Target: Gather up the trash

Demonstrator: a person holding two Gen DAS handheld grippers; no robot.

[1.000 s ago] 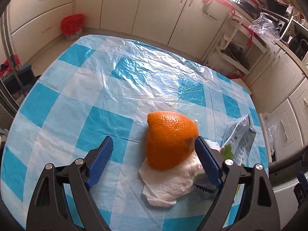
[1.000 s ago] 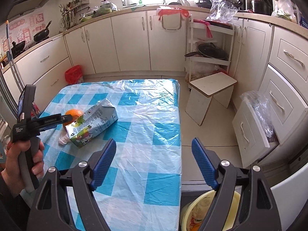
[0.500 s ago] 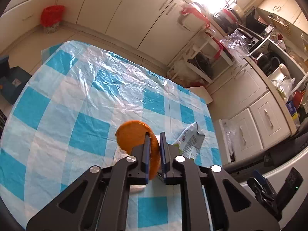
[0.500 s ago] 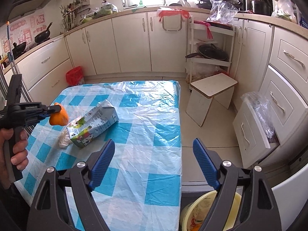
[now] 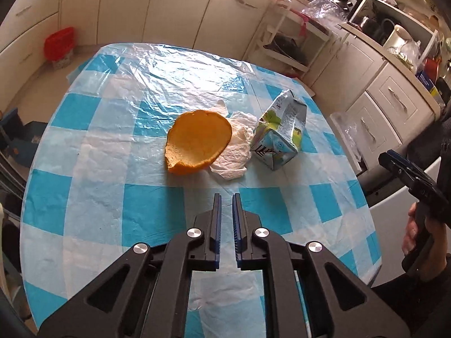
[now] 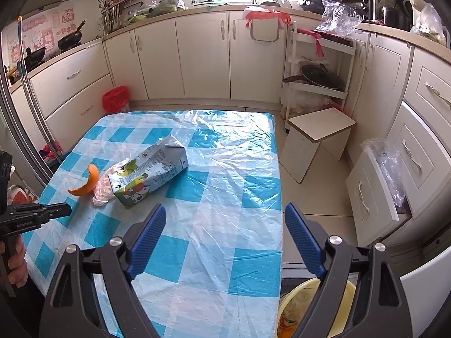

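An orange peel lies on the blue-checked table, leaning on a crumpled white tissue. A crushed drink carton lies to its right. My left gripper is nearly shut and empty, a short way in front of the peel. In the right wrist view the peel, tissue and carton lie at the table's left. My right gripper is open and empty over the table's near right part. The left gripper shows at the left edge.
A yellow bin with trash stands below the table's near right corner. A white stool and a rack with pans stand to the right. A red bin is on the floor by the cabinets.
My left gripper closed on the orange peel, lifted it, and now the peel lies back on the table, flipped hollow side up. The left gripper has pulled back. The right gripper has barely moved.
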